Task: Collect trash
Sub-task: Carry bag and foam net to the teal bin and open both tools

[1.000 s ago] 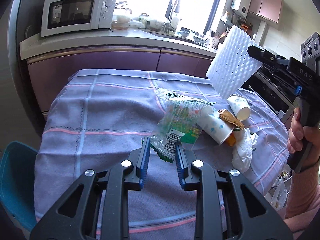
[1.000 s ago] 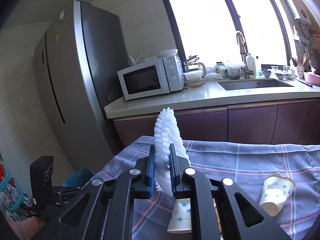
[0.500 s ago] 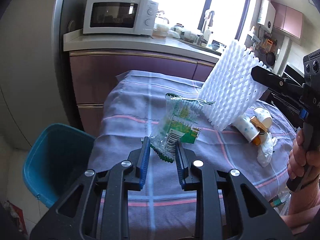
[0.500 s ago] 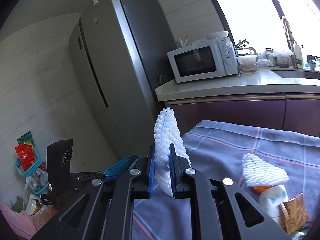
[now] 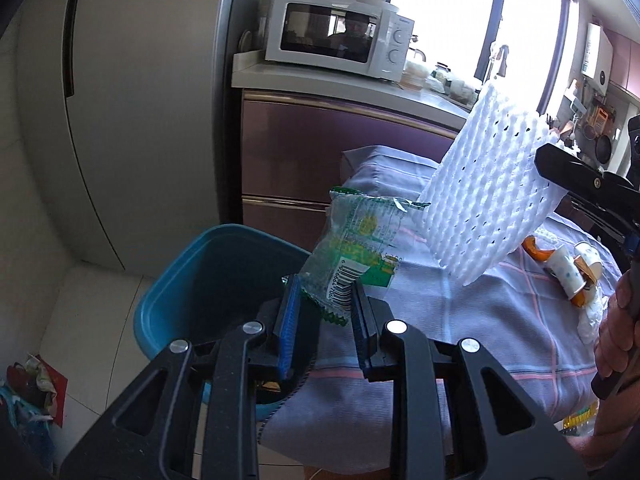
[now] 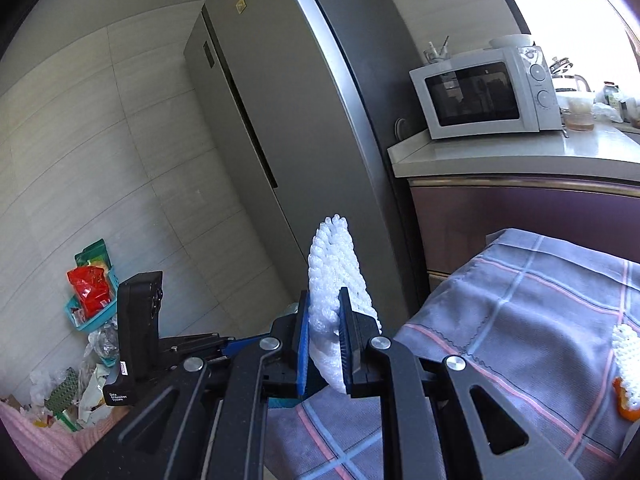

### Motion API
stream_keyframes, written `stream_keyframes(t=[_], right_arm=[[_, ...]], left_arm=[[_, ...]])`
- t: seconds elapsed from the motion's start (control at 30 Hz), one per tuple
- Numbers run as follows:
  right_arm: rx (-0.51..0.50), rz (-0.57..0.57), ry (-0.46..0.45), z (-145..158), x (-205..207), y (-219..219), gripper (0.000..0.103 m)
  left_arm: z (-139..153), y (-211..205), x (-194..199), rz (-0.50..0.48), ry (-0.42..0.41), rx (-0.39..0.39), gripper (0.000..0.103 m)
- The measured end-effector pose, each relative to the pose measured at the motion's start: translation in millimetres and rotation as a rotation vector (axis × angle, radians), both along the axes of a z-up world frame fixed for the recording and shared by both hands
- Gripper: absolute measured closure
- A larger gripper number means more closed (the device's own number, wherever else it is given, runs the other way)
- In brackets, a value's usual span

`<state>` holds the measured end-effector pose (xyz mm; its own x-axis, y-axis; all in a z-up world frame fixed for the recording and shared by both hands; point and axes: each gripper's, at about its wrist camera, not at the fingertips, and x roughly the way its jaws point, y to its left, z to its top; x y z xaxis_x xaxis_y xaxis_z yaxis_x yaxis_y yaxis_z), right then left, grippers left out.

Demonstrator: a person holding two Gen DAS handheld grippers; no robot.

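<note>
My left gripper (image 5: 324, 314) is shut on the lower corner of a crumpled green and clear plastic wrapper (image 5: 356, 248), held in the air over the near rim of the blue bin (image 5: 188, 280). My right gripper (image 6: 324, 344) is shut on a white foam fruit net (image 6: 332, 276). The same net (image 5: 488, 200) hangs at the right of the left wrist view, above the table's left end. Paper cups (image 5: 568, 272), orange peel (image 5: 536, 251) and a tissue (image 5: 588, 318) lie on the checked tablecloth (image 5: 480, 320). A second foam net (image 6: 628, 356) lies there too.
The bin stands on the floor between the table's end and the grey fridge (image 6: 280, 120). Behind are purple cabinets with a microwave (image 5: 340, 36) on the counter. A turquoise basket (image 6: 92, 308) and loose rubbish (image 6: 68, 392) sit by the wall. A hand (image 5: 616, 340) grips the right tool.
Both grippers have swung left from over the table toward its end, each still holding its item. The blue bin has come into view under the left gripper.
</note>
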<state>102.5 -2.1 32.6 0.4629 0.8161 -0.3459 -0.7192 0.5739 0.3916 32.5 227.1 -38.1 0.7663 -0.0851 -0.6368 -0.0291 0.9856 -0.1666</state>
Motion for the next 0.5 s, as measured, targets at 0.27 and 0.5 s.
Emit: stream_keyframes(t=[0.27,0.5], right_arm=[[-0.012,0.050,0.030,-10,16,41,0.091],[-0.066,0.072,0.069,-29,24,72,0.091]], left_arm=[[-13,33,-4,0.073,0.027,-0.021,0.078],[-34,50,4,0.121,0.075,-0.019,0.078]])
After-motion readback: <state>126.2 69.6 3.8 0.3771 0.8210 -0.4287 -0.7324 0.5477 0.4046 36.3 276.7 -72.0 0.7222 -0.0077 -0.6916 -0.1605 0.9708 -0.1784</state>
